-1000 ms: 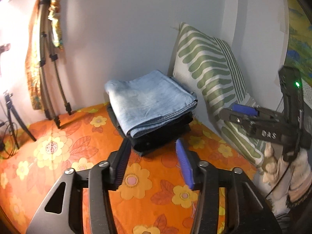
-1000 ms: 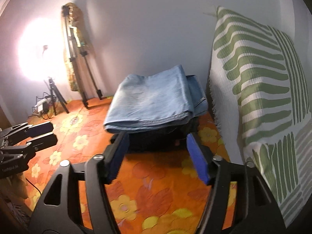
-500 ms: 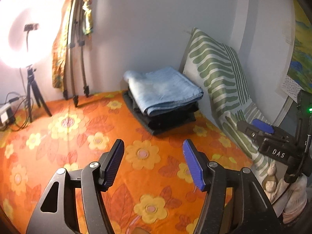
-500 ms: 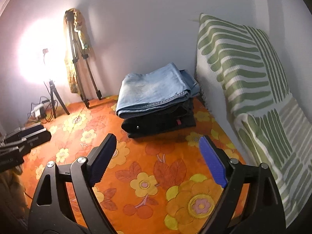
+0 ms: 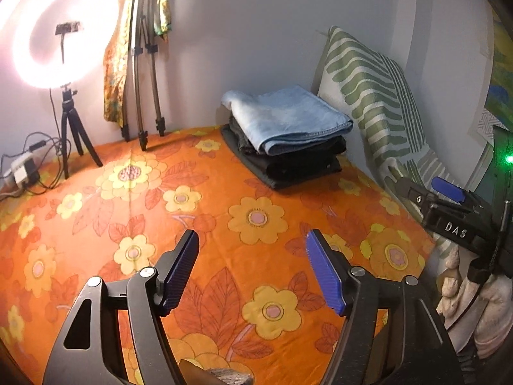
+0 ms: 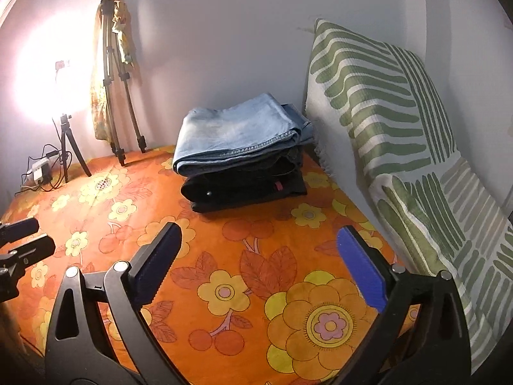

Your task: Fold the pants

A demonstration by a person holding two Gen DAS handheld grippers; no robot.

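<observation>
Folded light blue jeans (image 5: pixel 285 118) (image 6: pixel 240 131) lie on top of a stack of folded dark pants (image 5: pixel 295 163) (image 6: pixel 243 186) at the far side of the orange flowered bedspread (image 5: pixel 192 211) (image 6: pixel 224 256), against the wall. My left gripper (image 5: pixel 253 250) hovers over bare bedspread well short of the stack, its jaws opening with nothing between them. My right gripper (image 6: pixel 259 247) is also back from the stack, jaws opening wide and empty. The right gripper (image 5: pixel 445 199) shows at the right edge of the left wrist view, the left gripper (image 6: pixel 22 243) at the left edge of the right wrist view.
A green-striped white pillow (image 5: pixel 378 96) (image 6: pixel 400 122) leans on the wall right of the stack. A lit ring light on a small tripod (image 5: pixel 51 48) (image 6: pixel 61 96), a folded tripod with cloth (image 5: pixel 141 64) (image 6: pixel 112 73) and a power strip with cables (image 5: pixel 22 166) stand at the back left.
Both grippers have pulled back from the stack, which now looks smaller and farther away, and both sets of jaws have spread wider. The ring light has come into the left wrist view.
</observation>
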